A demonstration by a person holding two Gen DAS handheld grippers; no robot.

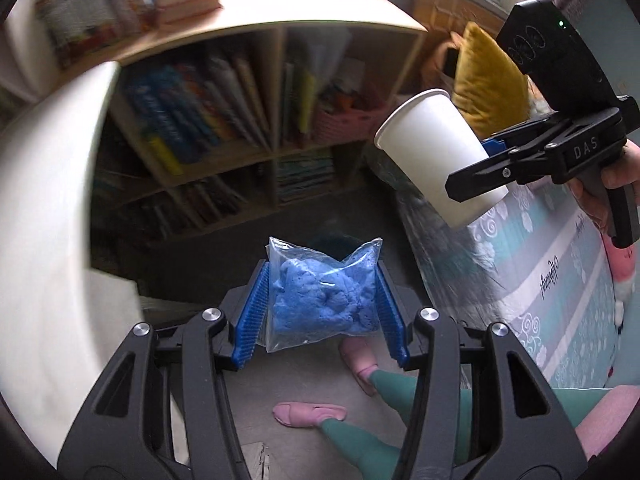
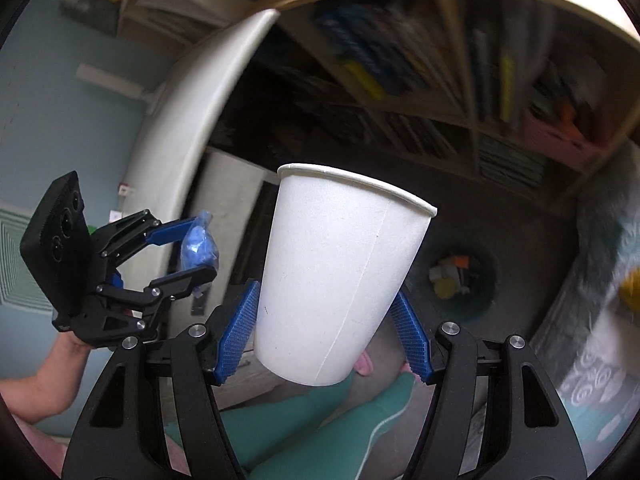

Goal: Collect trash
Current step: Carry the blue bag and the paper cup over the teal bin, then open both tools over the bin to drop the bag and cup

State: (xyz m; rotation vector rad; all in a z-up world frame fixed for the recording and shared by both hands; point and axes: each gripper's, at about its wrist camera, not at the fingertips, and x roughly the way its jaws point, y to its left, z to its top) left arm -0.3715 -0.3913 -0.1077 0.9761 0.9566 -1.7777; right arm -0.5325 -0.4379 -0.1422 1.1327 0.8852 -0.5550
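Only "DAS" reads, on right tongs [image 1: 478,176] pinching white cup [image 1: 436,152]; left tongs [image 1: 320,312] pinch blue-filled bag [image 1: 324,296].

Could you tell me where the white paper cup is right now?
The white paper cup is clamped in the right gripper, held in the air beside the bookshelf.

From the left wrist view I saw the plastic bag [image 1: 323,294] sitting between the left gripper's [image 1: 322,308] two pads. The right gripper [image 1: 486,168] stood up and to the right of it, with the paper cup [image 1: 436,152] between its jaws. The bookshelf [image 1: 224,136] lay far behind both. The bed [image 1: 560,280] ran along the right. From the right wrist view, a bin [image 2: 464,280] sat on the floor, beyond the cup.
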